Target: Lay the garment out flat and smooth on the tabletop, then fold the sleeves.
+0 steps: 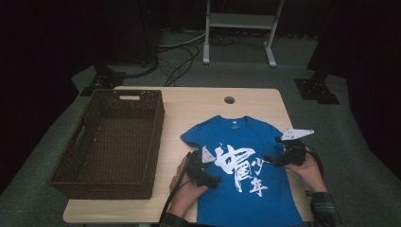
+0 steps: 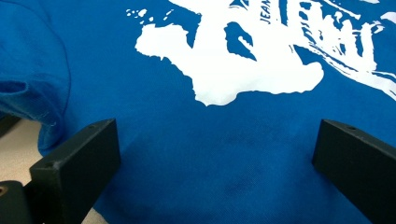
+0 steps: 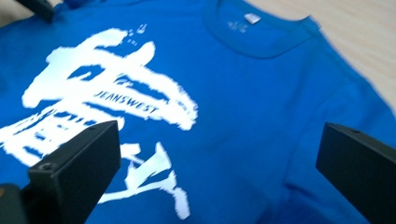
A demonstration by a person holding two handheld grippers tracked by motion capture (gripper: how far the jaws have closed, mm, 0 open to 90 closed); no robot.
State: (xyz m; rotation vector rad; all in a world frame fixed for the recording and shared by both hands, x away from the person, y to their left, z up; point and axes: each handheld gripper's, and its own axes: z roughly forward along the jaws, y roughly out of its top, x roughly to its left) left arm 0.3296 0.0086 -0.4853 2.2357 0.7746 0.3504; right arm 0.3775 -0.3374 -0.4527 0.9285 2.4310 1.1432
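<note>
A pale wooden table (image 1: 189, 106) with rounded corners and one round cable hole (image 1: 230, 100) near its far edge stands on grey carpet in a dark room, where loose cables (image 1: 177, 59) trail across the floor toward one white metal stand (image 1: 239, 28). One blue T-shirt (image 1: 246, 198) printed with white brush characters lies flat, face up, on the right half of the table, its collar toward the far edge and its hem at the near edge. One dark woven basket (image 1: 111, 142) with cut-out handles sits on the left half, apart from the shirt. A person's two hands each hold one gripper over the shirt: the left gripper (image 1: 215, 179) at the shirt's left side below the sleeve, the right gripper (image 1: 268, 159) above the right chest. Both stand with jaws wide apart, nothing clamped between them, blue cloth beneath.
</note>
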